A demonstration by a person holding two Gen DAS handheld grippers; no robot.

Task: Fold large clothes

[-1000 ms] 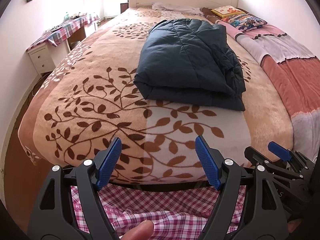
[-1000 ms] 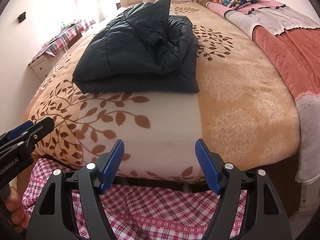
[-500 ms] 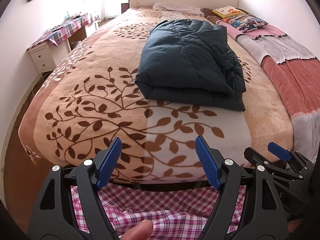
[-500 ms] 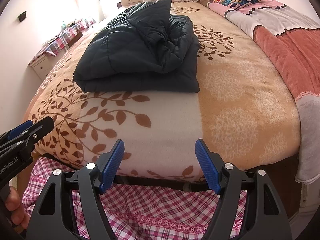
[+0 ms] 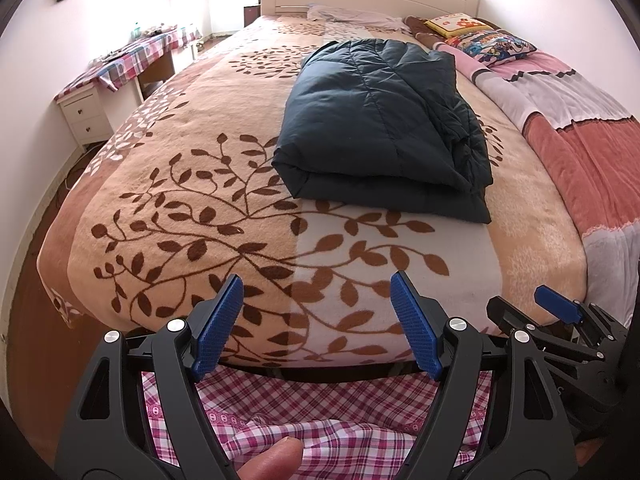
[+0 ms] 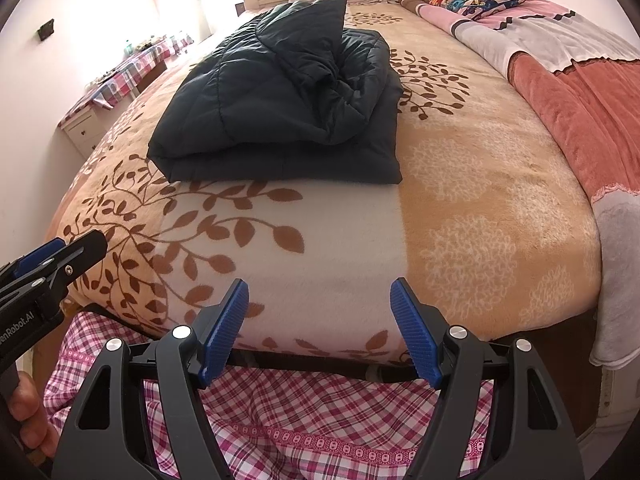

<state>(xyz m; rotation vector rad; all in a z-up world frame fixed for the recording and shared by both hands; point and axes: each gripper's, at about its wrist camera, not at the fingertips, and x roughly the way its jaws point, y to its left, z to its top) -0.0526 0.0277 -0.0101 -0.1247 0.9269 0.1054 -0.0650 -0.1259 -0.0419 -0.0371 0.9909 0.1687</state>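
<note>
Though jaws apart, folded jacket (image 5: 380,120) untouched

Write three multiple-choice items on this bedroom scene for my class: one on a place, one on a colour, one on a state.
1. Where does the folded jacket lie?
A. On the leaf-patterned blanket
B. On the floor
C. On the side table

2. What colour are the pads of the hand-held grippers?
A. Red
B. Blue
C. Green

3. How stand the two hand-held grippers?
A. Both shut on the jacket
B. One open, one shut
C. Both open and empty

Answers:
A, the folded jacket rests on the leaf-patterned blanket.
B, the pads are blue.
C, the left hand-held gripper and right hand-held gripper hold nothing.
</note>
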